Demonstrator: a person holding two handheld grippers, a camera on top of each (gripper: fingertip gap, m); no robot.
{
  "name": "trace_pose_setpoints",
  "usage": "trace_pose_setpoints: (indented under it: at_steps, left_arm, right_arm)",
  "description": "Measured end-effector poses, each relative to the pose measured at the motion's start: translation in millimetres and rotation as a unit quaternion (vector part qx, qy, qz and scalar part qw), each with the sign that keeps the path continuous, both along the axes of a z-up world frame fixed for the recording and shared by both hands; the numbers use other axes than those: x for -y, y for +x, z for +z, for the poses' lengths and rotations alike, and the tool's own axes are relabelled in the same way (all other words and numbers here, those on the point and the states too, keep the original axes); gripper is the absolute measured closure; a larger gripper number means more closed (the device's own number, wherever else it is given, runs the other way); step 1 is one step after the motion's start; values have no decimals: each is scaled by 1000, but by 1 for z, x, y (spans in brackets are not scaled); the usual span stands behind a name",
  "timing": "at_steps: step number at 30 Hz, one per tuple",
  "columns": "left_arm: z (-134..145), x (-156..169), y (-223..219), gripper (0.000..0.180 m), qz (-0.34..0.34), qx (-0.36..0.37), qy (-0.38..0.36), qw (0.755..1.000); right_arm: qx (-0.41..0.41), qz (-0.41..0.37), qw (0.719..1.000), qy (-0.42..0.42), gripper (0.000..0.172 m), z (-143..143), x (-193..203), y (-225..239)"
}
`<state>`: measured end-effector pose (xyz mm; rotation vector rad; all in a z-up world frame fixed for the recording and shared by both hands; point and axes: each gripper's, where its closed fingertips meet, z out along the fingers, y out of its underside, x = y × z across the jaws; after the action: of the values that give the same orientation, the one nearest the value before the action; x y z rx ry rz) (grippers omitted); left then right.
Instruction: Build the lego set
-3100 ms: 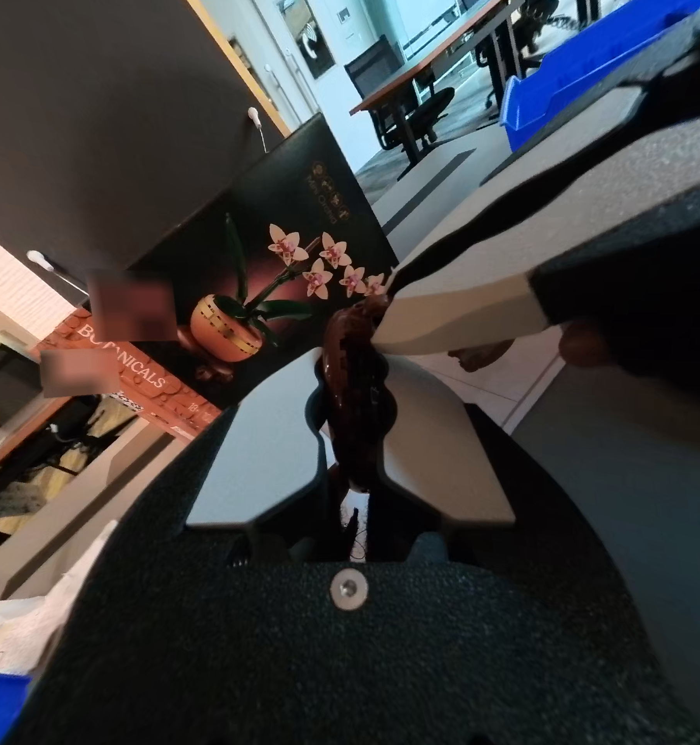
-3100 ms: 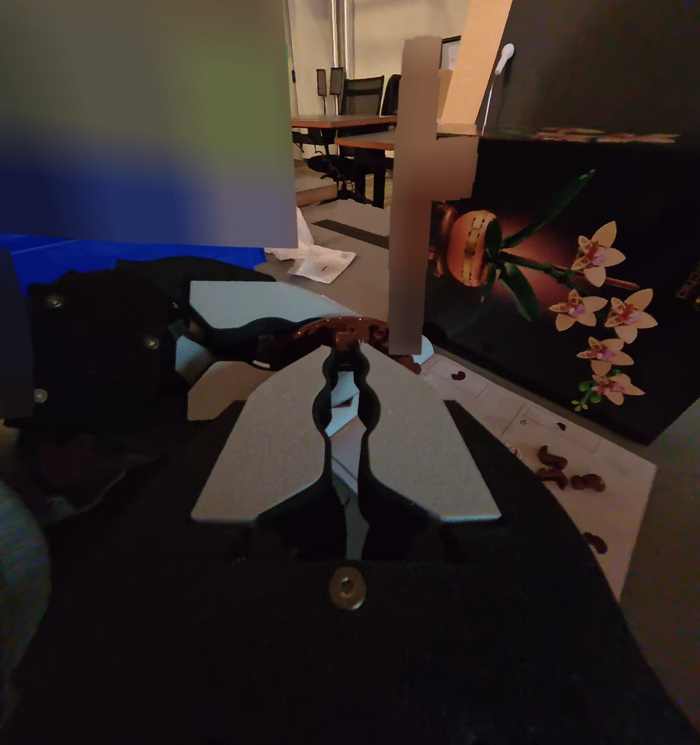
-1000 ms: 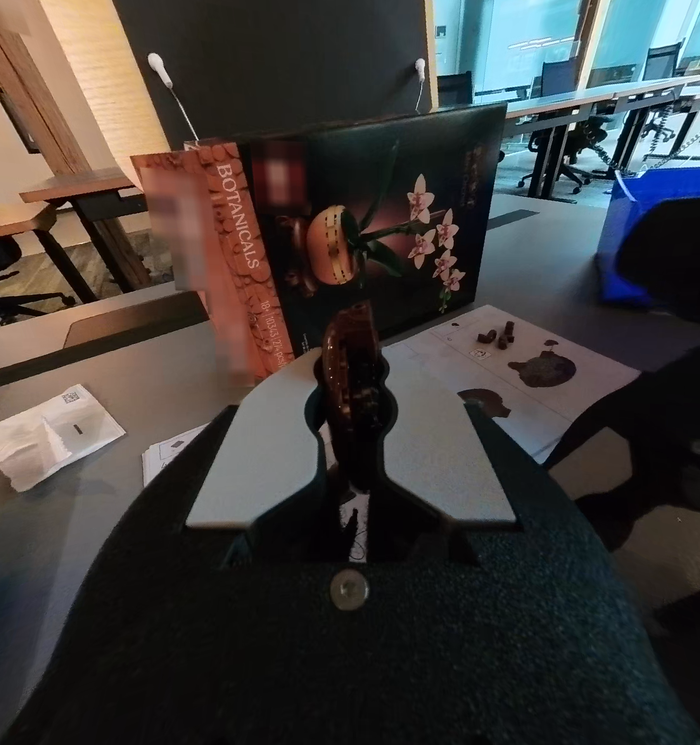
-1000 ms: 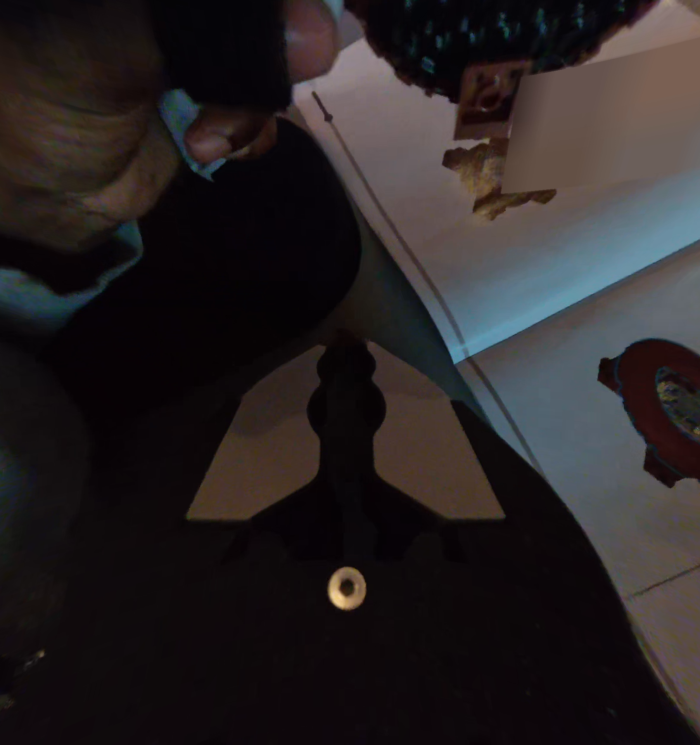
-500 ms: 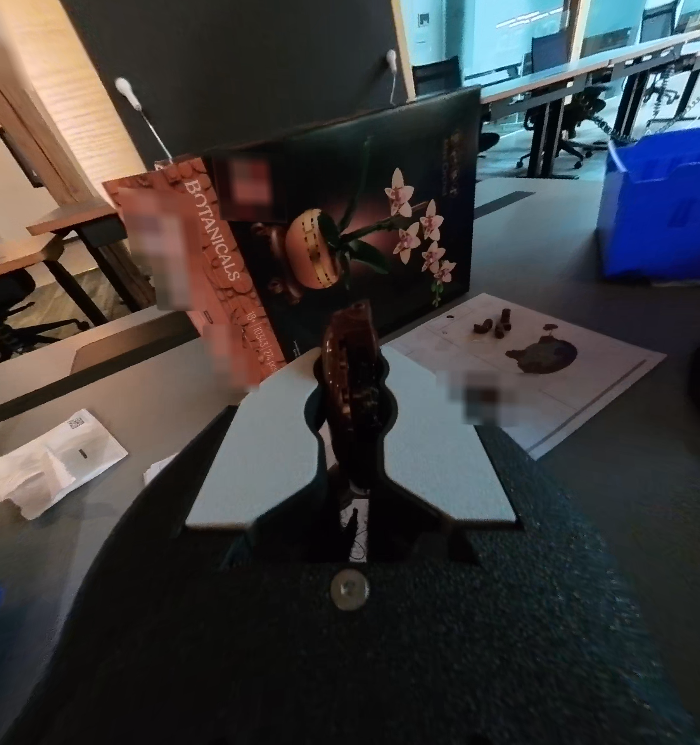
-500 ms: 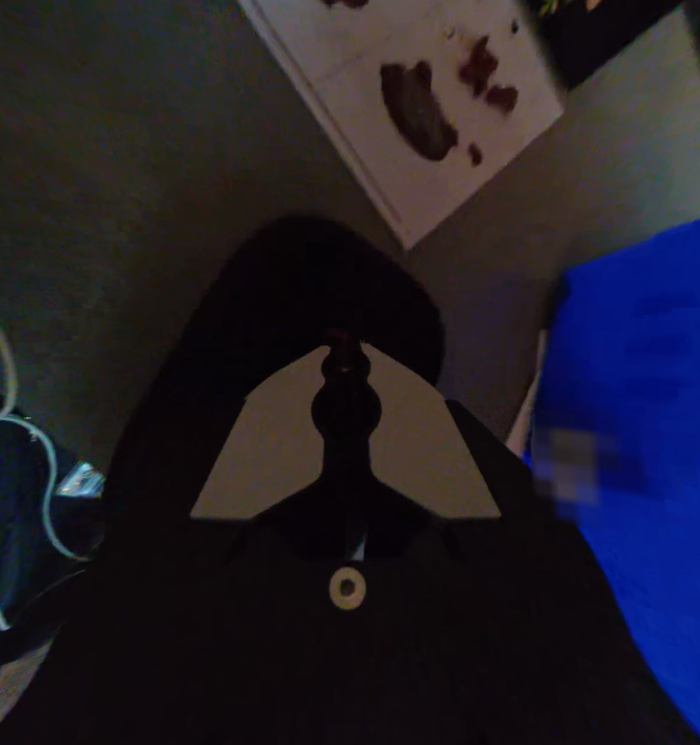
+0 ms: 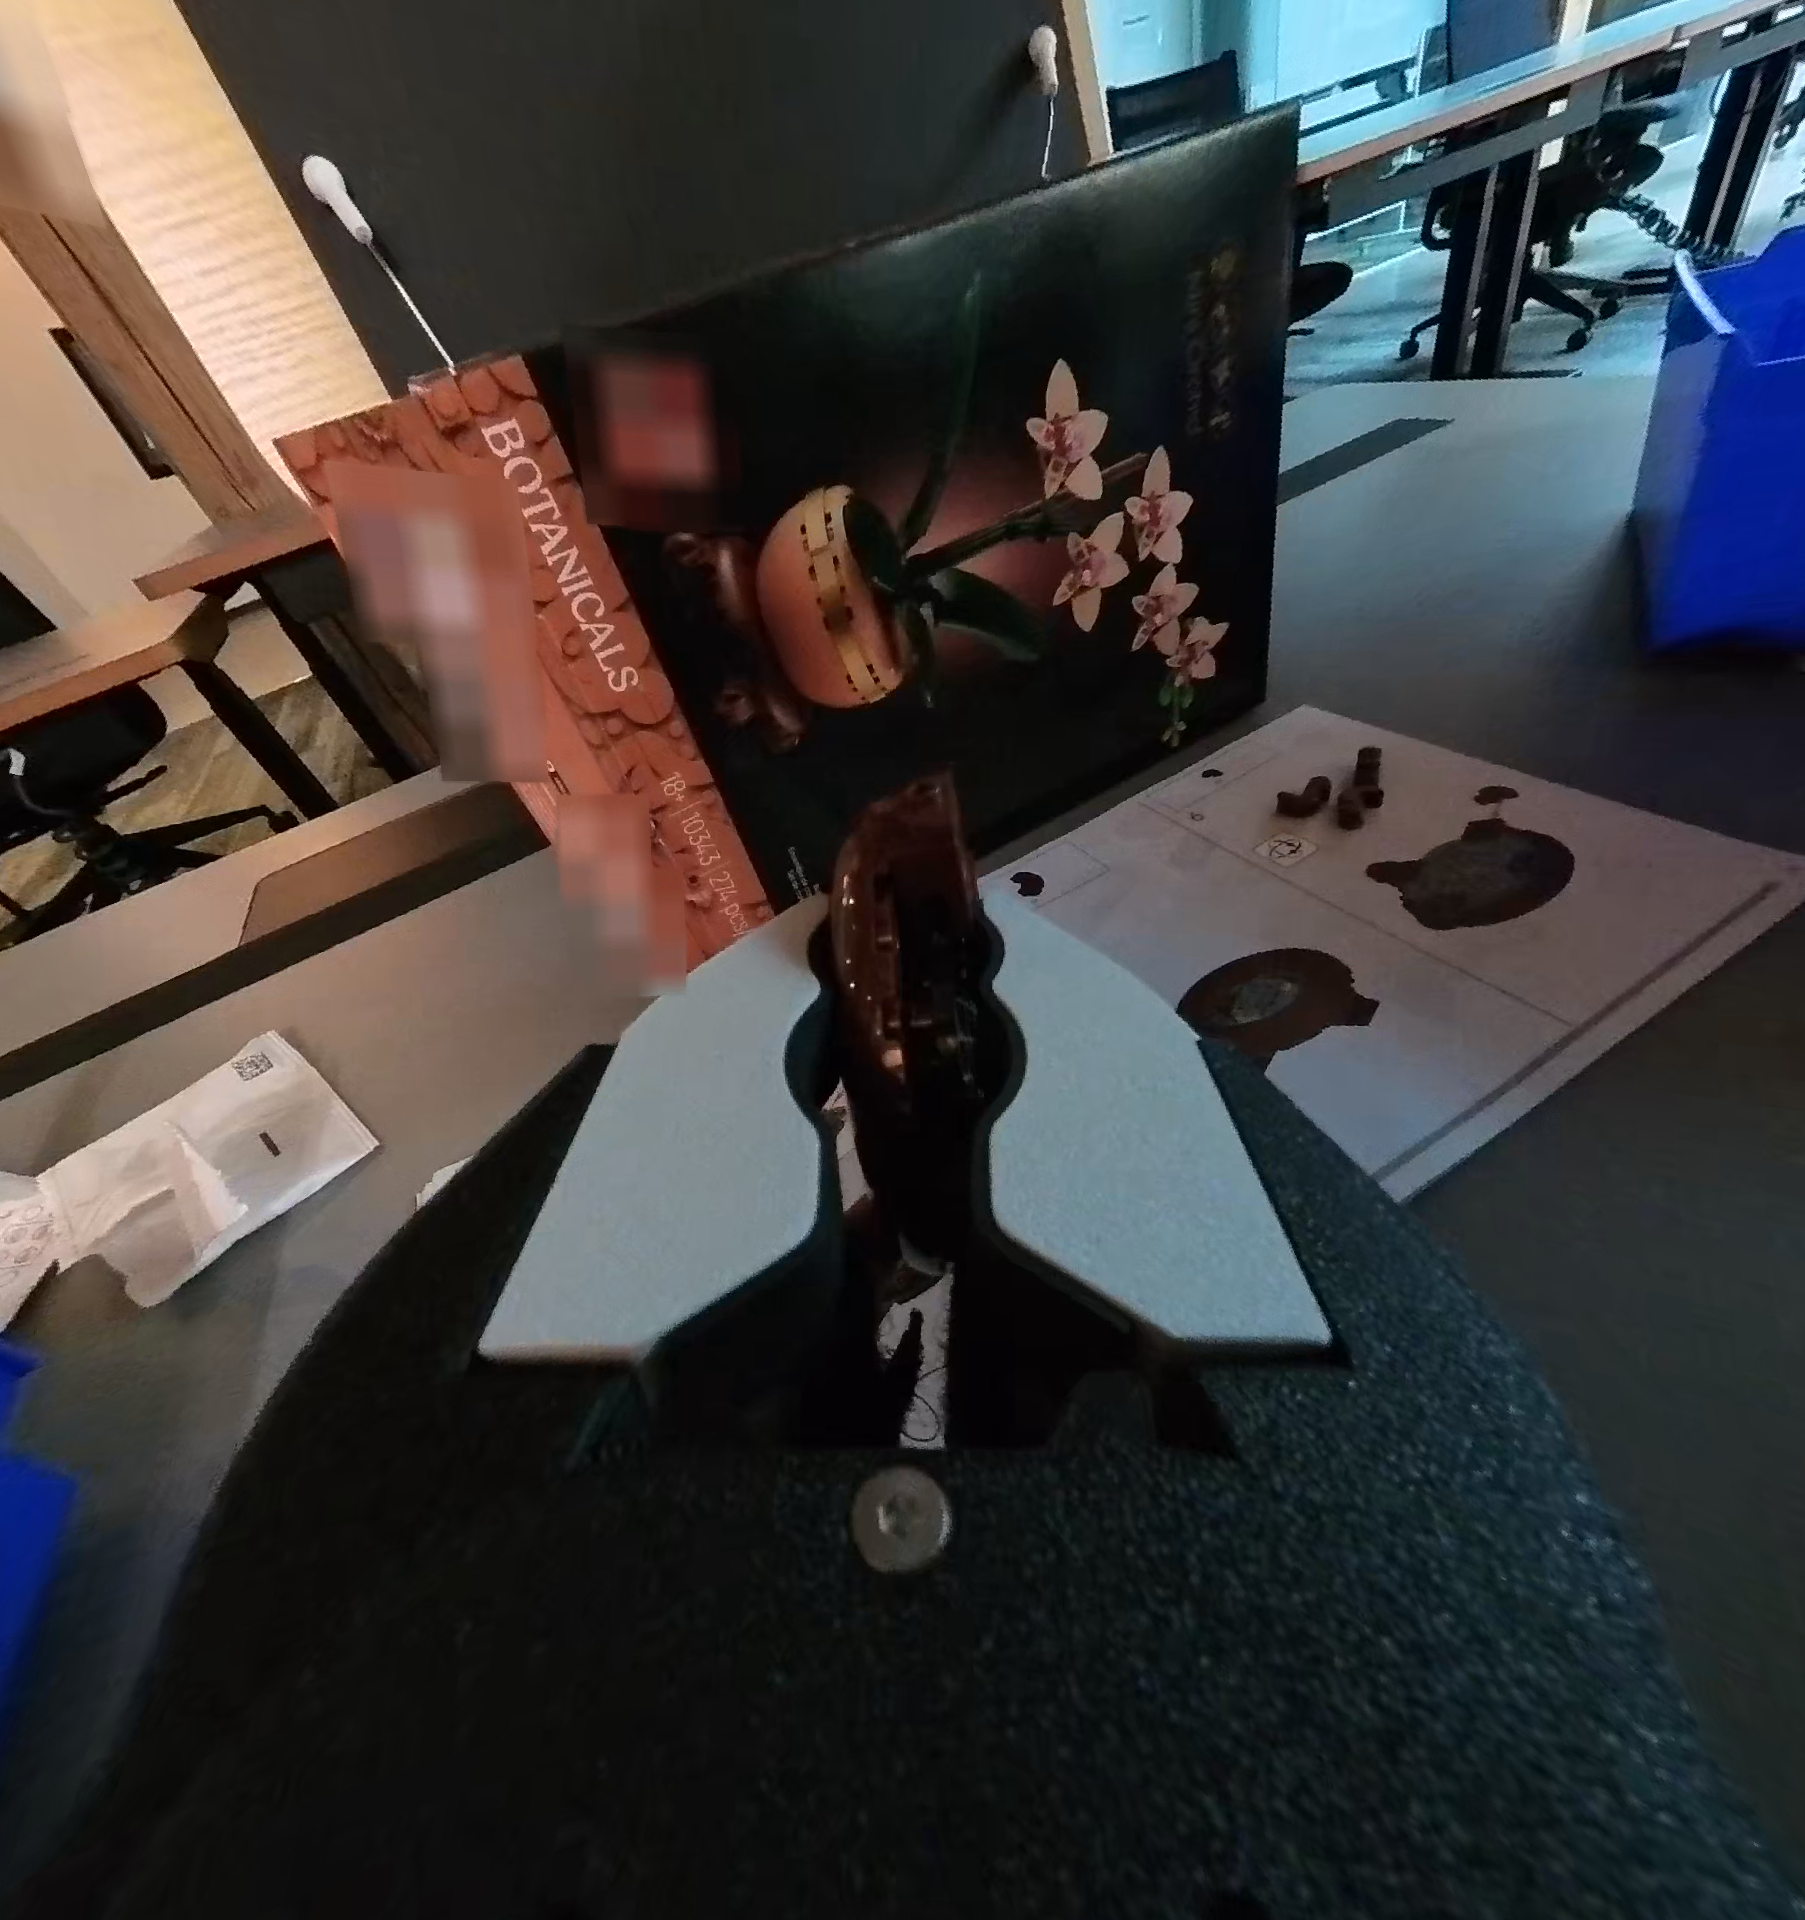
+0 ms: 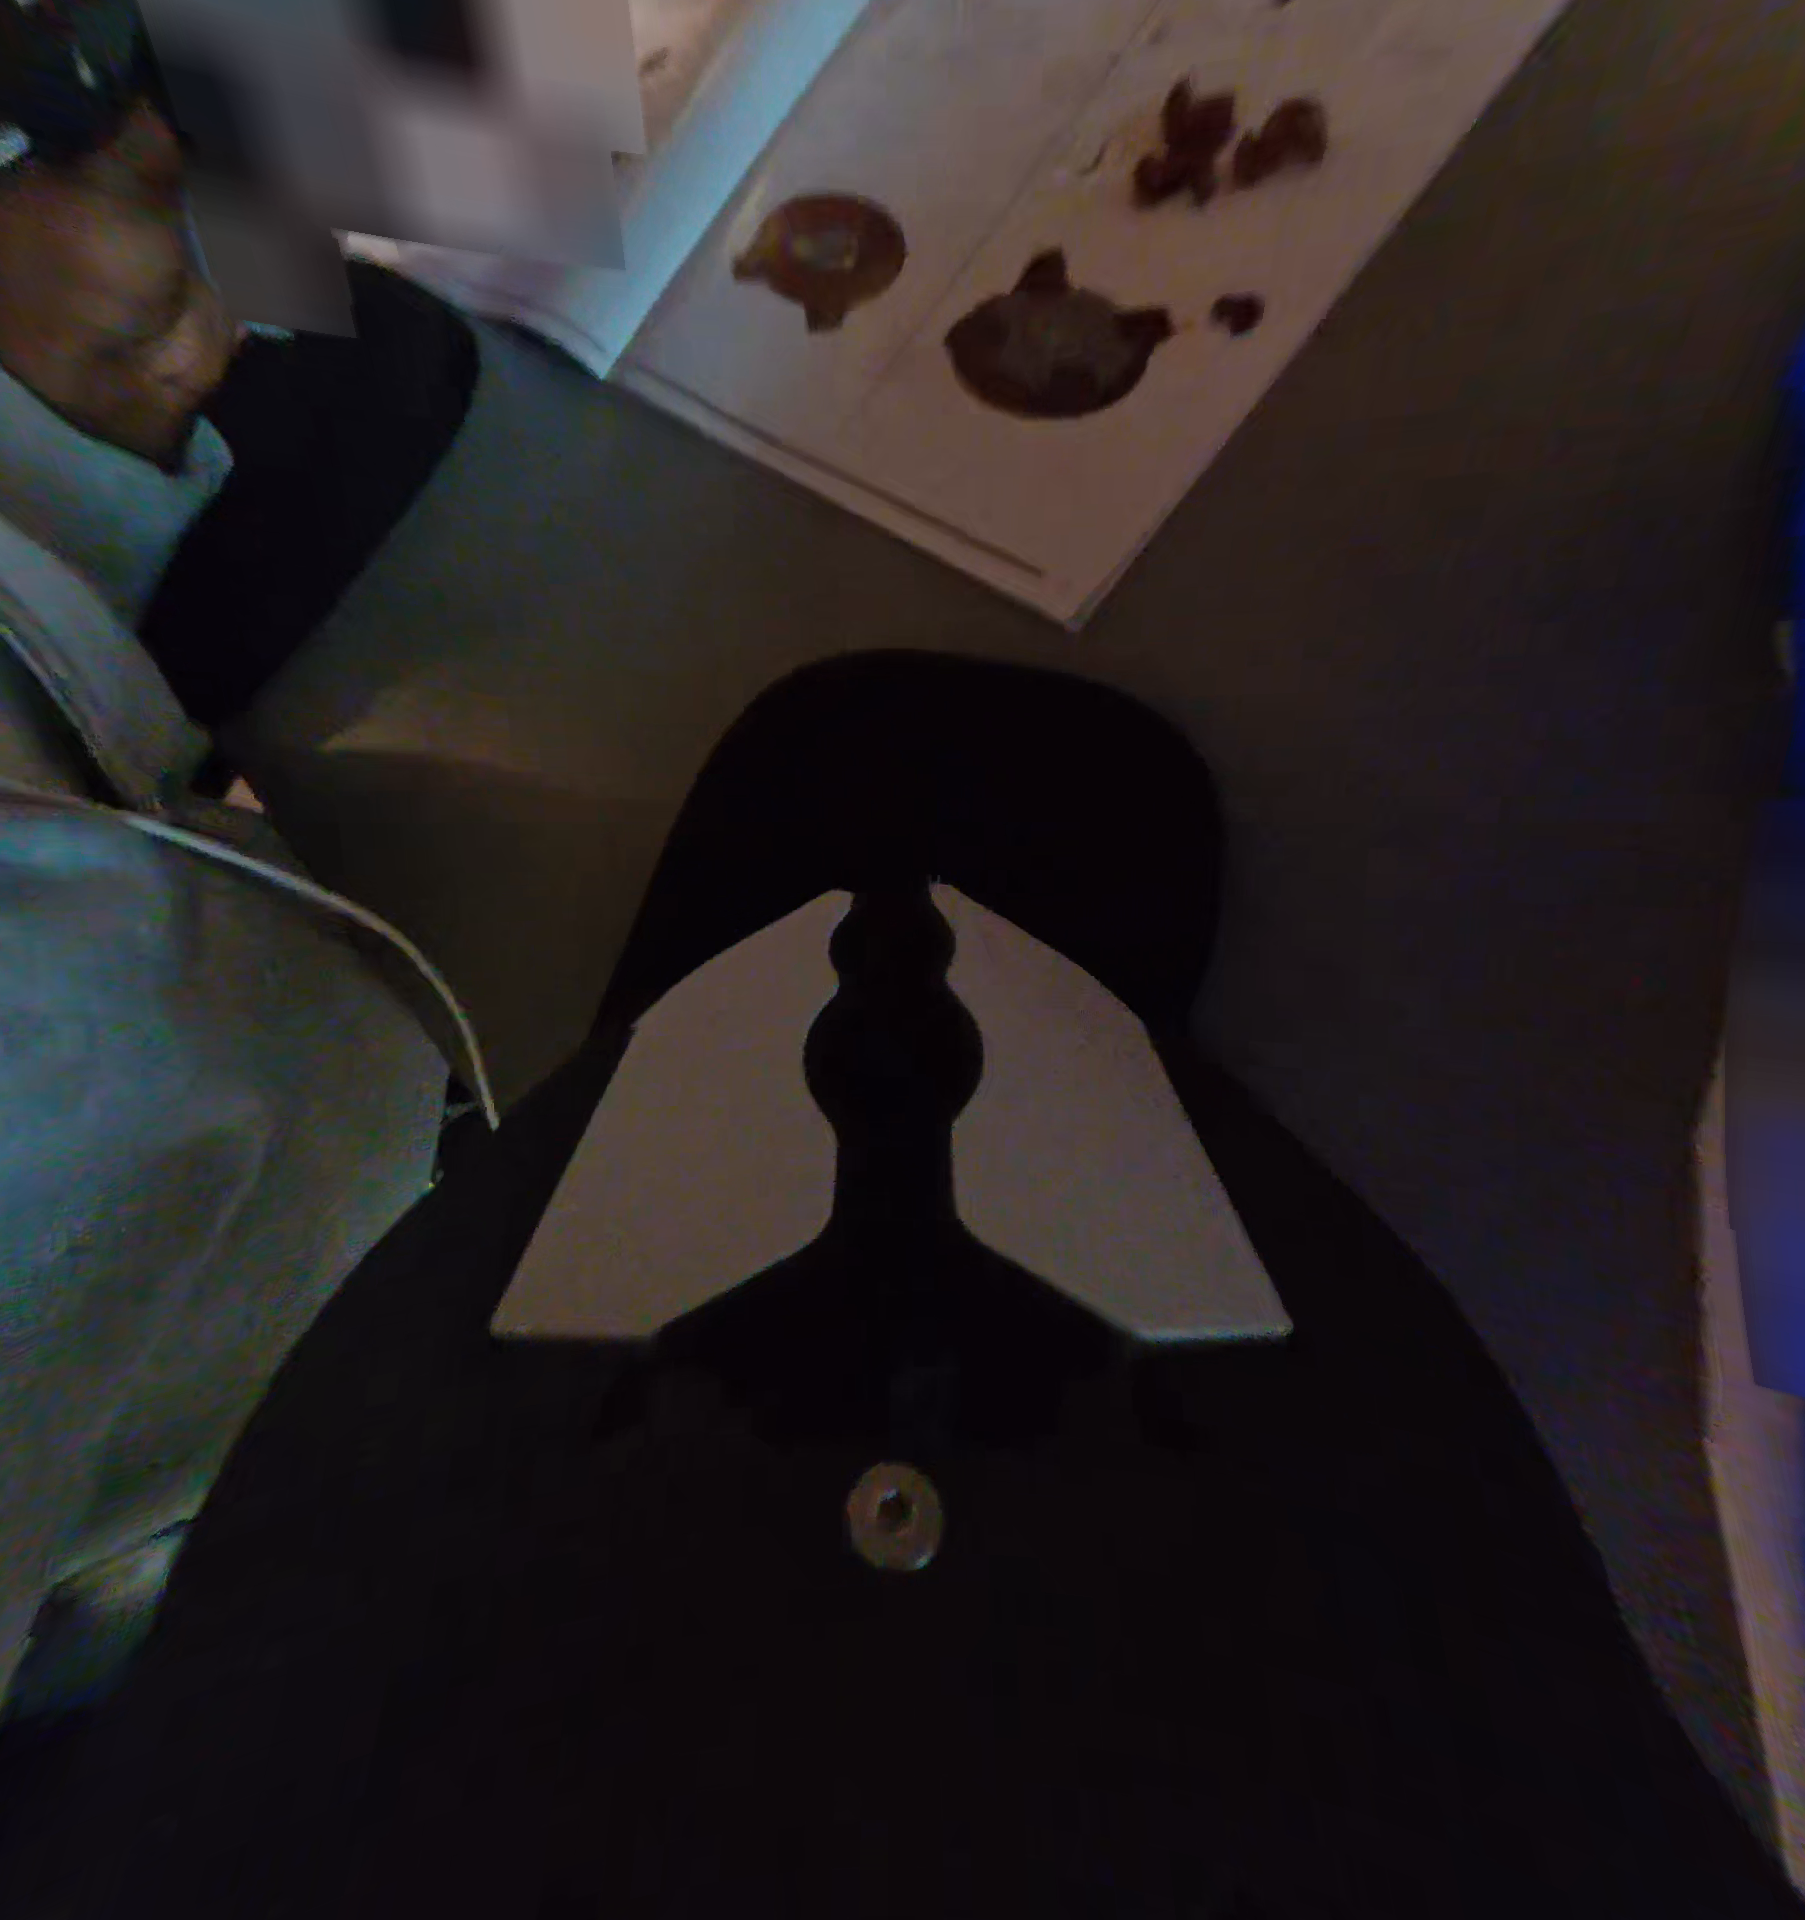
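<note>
Left of the dark box with flowers on it [image 7: 929, 468], some torn white paper bags [image 7: 150, 1174] lie on the grey table [image 7: 1604, 1299]. Right in front of the box, the left gripper [image 7: 900, 920] squeezes a round dark brown brick piece [image 7: 908, 997]. The piece stands on its edge, with a grey finger pressing on each side and its top poking out past the tips. It looks bumpy, so I think a steady, even squeeze is best to stop it from twisting. To the right of the box lies a white paper sheet [image 7: 1500, 987] with a few little brown bricks [image 7: 1334, 800] on it, and farther right stands a blue bin [image 7: 1760, 416]. The right gripper [image 8: 893, 888] hangs over the bare table near that sheet's corner, in deep shadow. Its fingers are pulled close together, and it is too dark to tell if anything tiny sits between them.
</note>
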<state>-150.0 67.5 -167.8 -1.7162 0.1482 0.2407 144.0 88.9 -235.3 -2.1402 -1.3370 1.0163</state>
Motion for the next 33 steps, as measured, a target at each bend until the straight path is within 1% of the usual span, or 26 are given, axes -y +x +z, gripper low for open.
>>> trace_pose_setpoints:
  at_steps: [2, 5, 15, 19, 23, 28, 33]
  left_arm:
    - [-1, 0, 0, 159, 0, -2, -2, 1000]
    - [-3, -1, 0, 159, -1, -4, -6, 1000]
    - [-3, -2, 8, 159, -15, -20, -8, 1000]
    - [-3, -2, 7, 159, -14, -14, -7, 1000]
    - [-2, -3, 9, 159, -19, -14, -6, 1000]
    - [-3, -2, 9, 159, -18, -16, -8, 1000]
    - [-3, -2, 8, 159, -16, -14, -6, 1000]
  right_arm:
    - [16, 27, 999, 12, 161, -7, 8, -3]
    - [30, 49, 997, 54, 161, -10, 12, -5]
    - [65, 95, 993, 38, 161, -13, 19, -8]
    - [74, 86, 992, 47, 158, -12, 17, -2]
    - [55, 73, 995, 34, 163, -14, 18, -2]
    - [64, 81, 993, 57, 163, -15, 19, -3]
    - [86, 88, 990, 73, 152, -14, 20, 2]
